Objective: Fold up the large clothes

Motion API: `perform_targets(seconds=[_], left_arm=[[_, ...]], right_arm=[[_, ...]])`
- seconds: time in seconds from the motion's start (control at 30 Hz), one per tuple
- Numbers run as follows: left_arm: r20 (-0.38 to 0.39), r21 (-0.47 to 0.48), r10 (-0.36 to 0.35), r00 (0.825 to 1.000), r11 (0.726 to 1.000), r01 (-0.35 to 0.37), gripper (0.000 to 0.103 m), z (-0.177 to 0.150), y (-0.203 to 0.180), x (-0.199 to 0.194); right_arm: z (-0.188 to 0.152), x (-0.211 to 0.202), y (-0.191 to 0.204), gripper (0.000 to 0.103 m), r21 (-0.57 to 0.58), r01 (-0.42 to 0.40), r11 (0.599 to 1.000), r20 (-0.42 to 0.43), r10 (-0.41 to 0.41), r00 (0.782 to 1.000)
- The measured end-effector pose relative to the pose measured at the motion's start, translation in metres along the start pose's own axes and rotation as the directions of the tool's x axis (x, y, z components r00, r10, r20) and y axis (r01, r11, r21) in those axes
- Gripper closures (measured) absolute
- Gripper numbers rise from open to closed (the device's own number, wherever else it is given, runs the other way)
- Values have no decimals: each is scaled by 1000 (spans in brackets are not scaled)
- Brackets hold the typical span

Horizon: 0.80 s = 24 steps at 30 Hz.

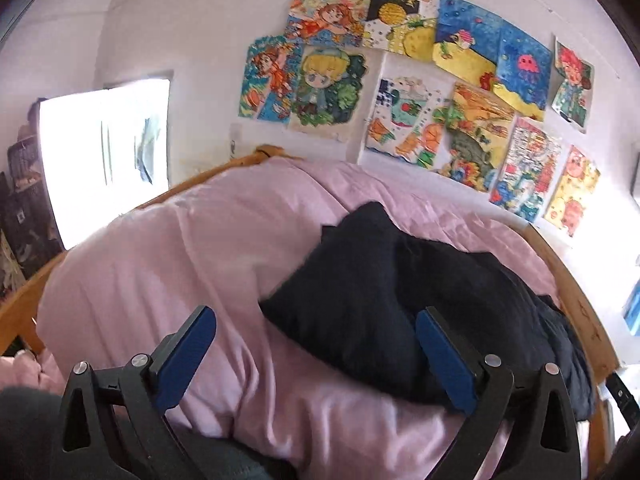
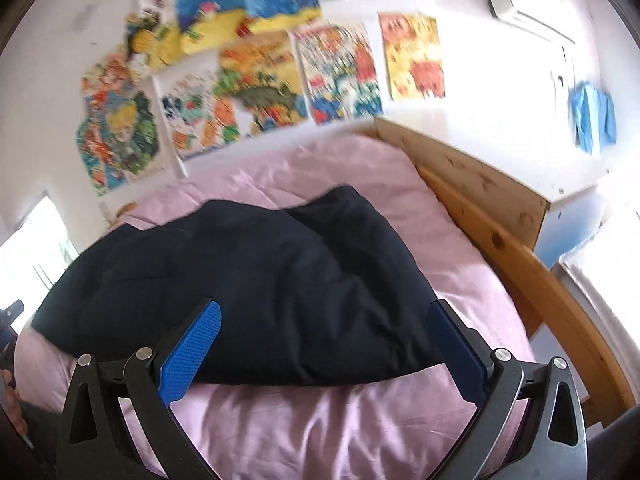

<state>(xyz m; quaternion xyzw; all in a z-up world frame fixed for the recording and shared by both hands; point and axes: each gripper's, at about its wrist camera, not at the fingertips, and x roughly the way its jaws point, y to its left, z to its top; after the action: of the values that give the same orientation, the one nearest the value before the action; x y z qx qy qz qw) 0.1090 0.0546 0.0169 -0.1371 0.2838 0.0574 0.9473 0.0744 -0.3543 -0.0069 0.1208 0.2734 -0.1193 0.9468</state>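
Hovering over the bed (image 2: 500, 248), both left tongs (image 1: 316, 356) and right tongs (image 2: 326, 350) are spread wide and empty. Dark garment (image 2: 248, 280) lies just ahead of both, bunched into a thick folded bundle on the pink duvet (image 1: 160, 256), nearer the left tongs' right finger. Likely let go so the fold rests flat.

1 dark folded garment (image 2: 248, 280), 1 pink duvet (image 2: 320, 420), 1 wooden bed frame (image 2: 520, 256), 2 grippers (image 1: 316, 320) (image 2: 328, 312)
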Motion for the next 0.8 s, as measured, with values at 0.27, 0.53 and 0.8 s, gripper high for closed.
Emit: perform_targets(seconds=[0.27, 0.53, 0.8], left_arm=[[55, 125, -51, 997, 991, 44, 0, -12, -23, -47], [68, 283, -90, 994, 957, 68, 0, -33, -50, -76], [87, 316, -112, 990, 945, 79, 0, -55, -48, -101]], right_arm=[[8, -44, 9, 2, -43, -61, 997, 155, 67, 986], [-8, -83, 38, 2, -140, -86, 986, 249, 119, 961], [-26, -116, 60, 2, -218, -99, 971, 263, 156, 952]])
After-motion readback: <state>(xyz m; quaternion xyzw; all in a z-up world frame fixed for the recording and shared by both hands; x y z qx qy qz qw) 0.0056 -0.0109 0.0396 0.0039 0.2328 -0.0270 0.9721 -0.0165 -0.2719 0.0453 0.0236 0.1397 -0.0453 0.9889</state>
